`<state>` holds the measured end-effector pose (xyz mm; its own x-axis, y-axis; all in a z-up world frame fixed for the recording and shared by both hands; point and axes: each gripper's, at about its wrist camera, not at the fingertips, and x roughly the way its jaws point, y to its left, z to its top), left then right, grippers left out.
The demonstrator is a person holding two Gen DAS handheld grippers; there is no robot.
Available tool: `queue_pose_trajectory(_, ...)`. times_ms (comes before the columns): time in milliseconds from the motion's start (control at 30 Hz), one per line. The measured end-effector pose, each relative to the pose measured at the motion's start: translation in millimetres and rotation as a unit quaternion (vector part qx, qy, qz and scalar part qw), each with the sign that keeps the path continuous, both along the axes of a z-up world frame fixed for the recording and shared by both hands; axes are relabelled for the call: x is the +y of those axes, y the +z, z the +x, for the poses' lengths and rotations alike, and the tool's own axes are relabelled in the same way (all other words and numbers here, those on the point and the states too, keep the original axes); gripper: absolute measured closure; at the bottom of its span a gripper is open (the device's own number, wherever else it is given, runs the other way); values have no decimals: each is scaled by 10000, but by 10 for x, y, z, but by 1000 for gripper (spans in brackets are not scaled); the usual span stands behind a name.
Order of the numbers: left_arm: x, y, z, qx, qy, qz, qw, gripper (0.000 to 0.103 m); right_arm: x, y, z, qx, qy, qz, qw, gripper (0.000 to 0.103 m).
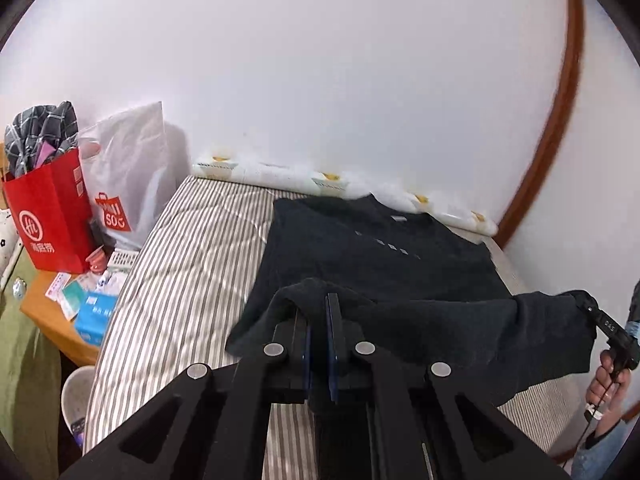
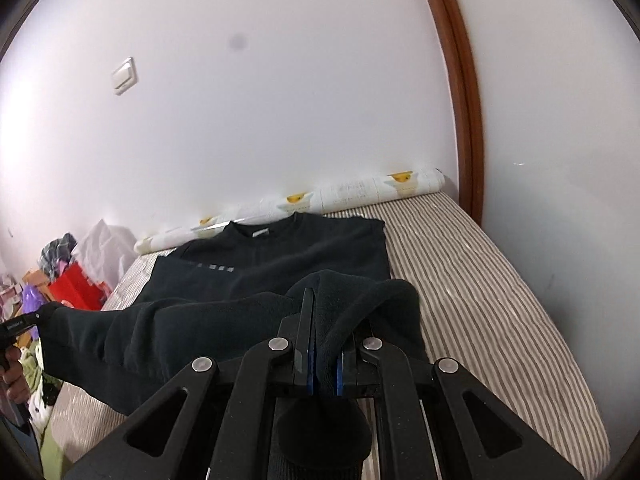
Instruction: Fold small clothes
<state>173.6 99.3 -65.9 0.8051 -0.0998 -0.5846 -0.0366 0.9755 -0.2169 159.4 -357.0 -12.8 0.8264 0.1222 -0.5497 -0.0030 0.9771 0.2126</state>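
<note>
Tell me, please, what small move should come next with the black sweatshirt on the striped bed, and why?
Probably carry both grippers forward toward the collar. The left gripper and right gripper are each shut on the black sweatshirt's near hem, lifted off the striped bed, while its collar end lies flat.

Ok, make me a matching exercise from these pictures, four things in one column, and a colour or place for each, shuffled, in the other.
Things:
1. sweatshirt
2. paper bag
3. bedsheet
4. light switch

Colour or place:
A. on the white wall
B. red, on the bedside table
C. grey and white stripes
D. black, its near hem pinched by both the left gripper and the right gripper

Pairs: 1-D, 2-B, 3-C, 4-A
</note>
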Motion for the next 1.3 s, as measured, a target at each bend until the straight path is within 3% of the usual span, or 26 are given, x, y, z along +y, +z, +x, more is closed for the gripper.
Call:
queue_pose_trajectory(167, 39, -154, 633, 192, 195, -8, 9996, 96, 33, -96, 596, 182, -82, 68, 9998, 96)
queue_pose_trajectory(367, -5, -544, 1248, 664, 310, 283, 9969, 96, 135, -405, 1175, 442, -151, -346, 9983, 96)
queue_pose_trajectory(500, 14, -720, 1440, 828, 338, 366, 9953, 96, 147, -687, 1538, 746, -203, -609, 9951, 96)
queue_pose_trajectory(733, 20, -965, 1594, 1100, 339, 465, 9923, 93, 64, -1081, 1898, 1366, -262, -566, 9887, 96)
queue_pose_trajectory(800, 33, -988, 1595, 1108, 352, 397, 9924, 92, 56, -1077, 1881, 1451, -203, -510, 9879, 92)
queue_pose_trajectory(933, 34, -923, 1468, 1102, 188, 376, 9930, 72, 21, -915, 1655, 1509, 157, -349, 9878, 59)
queue_pose_trajectory(967, 32, -904, 1398, 1072, 99, 383, 9934, 69, 7, -851, 1542, 1377, 229, -363, 9895, 56)
queue_pose_trajectory(1033, 54, -882, 1251, 998, 4, 377, 9943, 59, -30, -720, 1259, 1081, 236, -505, 9926, 55)
queue_pose_trajectory(1133, 141, -875, 989, 906, -41, 252, 9956, 51, -177, -623, 932, 921, 166, -538, 9942, 55)
queue_pose_trajectory(1200, 220, -895, 826, 892, -10, 123, 9959, 50, -315, -629, 792, 957, -53, -523, 9940, 55)
queue_pose_trajectory(1300, 348, -963, 605, 925, 54, -29, 9957, 47, -554, -765, 700, 1231, -368, -45, 9917, 56)
